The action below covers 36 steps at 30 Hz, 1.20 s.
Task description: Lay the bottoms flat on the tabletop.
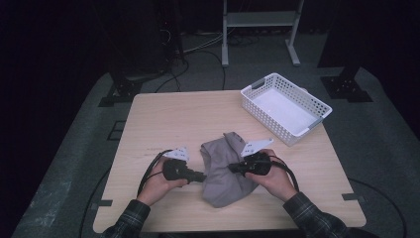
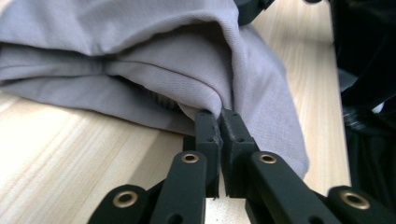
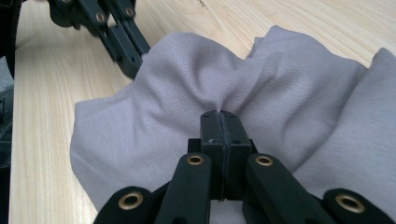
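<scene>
A crumpled grey cloth (image 1: 225, 171) lies on the wooden table (image 1: 163, 119) near its front edge. My left gripper (image 1: 202, 175) reaches in from the cloth's left side, and in the left gripper view its jaws (image 2: 219, 116) are pressed together on a fold of the grey cloth (image 2: 177, 70). From the right, my right gripper (image 1: 232, 168) pinches a raised ridge of the cloth (image 3: 243, 93), with its jaws (image 3: 219, 114) shut on the fabric. The left gripper (image 3: 128, 60) also appears at the far side of the cloth in the right gripper view.
A white perforated basket (image 1: 317, 106) stands at the table's back right corner. Bare wood stretches across the back and left of the table. Cables (image 1: 208, 54) and a metal stand (image 1: 260, 20) occupy the dark floor beyond the table.
</scene>
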### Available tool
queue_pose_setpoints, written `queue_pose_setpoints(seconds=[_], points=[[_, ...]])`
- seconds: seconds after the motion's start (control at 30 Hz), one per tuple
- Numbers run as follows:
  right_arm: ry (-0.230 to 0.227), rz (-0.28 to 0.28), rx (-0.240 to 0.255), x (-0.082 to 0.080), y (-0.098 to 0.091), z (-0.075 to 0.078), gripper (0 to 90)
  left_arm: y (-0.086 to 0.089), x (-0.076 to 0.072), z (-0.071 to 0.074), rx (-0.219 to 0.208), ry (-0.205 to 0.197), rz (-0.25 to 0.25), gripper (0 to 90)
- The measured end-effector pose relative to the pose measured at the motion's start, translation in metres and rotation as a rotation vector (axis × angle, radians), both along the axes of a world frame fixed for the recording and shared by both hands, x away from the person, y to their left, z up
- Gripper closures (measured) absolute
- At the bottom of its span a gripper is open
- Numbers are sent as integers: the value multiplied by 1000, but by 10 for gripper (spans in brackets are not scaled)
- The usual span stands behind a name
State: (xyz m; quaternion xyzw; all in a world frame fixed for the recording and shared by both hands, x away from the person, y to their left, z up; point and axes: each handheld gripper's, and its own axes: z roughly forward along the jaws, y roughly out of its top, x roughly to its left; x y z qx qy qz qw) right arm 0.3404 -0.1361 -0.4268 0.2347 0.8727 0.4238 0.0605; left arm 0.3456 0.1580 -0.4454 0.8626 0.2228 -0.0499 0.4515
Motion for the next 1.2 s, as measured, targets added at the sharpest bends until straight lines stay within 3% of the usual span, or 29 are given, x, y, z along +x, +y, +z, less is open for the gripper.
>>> queue_pose_setpoints(seconds=[0.27, 0.57, 0.63, 0.7, 0.83, 0.93, 1.03, 1.2], points=[[-40, -40, -28, 0, -12, 9, 894, 13, 4, 6, 32, -24, 69, 900], [-48, -140, -21, 5, -50, 19, 894, 45, 11, 11, -1, -47, 179, 900], [-53, -159, -27, 6, -55, 19, 897, 47, 12, 11, 27, -59, 197, 900], [-80, -193, -69, 8, -61, 18, 897, 52, 14, 9, 50, -57, 221, 900], [-46, -231, -41, 12, -76, 15, 897, 60, 15, 8, 47, -57, 241, 899], [-34, -217, -20, 12, -76, 14, 894, 59, 15, 9, 51, -68, 248, 822], [-29, -195, -10, 13, -70, 12, 748, 57, 17, 8, 45, -77, 261, 698], [-26, -155, 31, 12, -56, 15, 611, 51, 21, 14, 11, -105, 261, 557]])
